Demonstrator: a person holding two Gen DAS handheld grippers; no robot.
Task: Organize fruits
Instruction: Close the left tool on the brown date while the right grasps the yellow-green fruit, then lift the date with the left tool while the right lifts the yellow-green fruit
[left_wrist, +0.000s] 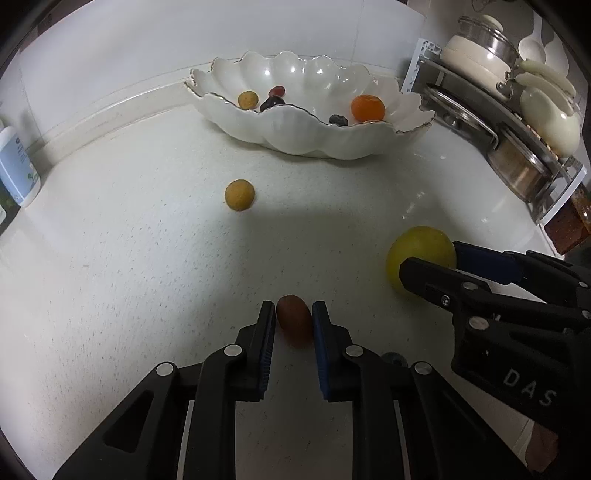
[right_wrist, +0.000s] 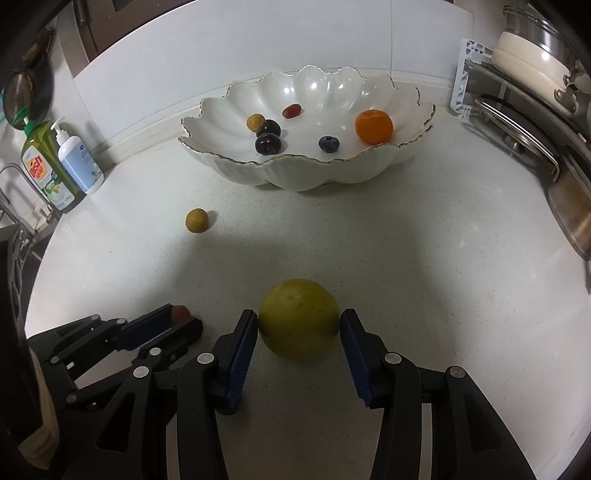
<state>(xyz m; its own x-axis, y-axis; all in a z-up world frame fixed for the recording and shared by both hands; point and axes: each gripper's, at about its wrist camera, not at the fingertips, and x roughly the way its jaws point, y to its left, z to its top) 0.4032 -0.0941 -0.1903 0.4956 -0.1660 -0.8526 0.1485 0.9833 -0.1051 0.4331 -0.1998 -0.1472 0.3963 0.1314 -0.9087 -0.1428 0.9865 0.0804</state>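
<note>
The left gripper (left_wrist: 294, 320) fingers are closed on a red grape (left_wrist: 293, 319) on the desk (left_wrist: 147, 277). The right gripper (right_wrist: 298, 332), marked "DAS", has its fingers against a lemon (right_wrist: 298, 323). A blueberry (left_wrist: 393, 358) is half hidden. The bottle (right_wrist: 46, 166) label is unreadable

A home kitchen: white countertop (right_wrist: 424, 258), dish soap (right_wrist: 44, 166), stacked pots (left_wrist: 491, 62) on a rack (left_wrist: 517, 147)

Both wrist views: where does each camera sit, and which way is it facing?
Left wrist: on the left gripper, angled down at the counter toward the scalloped bowl; its jaws pinch a red grape.
Right wrist: on the right gripper, same heading; jaws flank the yellow-green citrus.
Shared: bowl, both fruits, a loose yellow fruit; each shows the other gripper.
</note>
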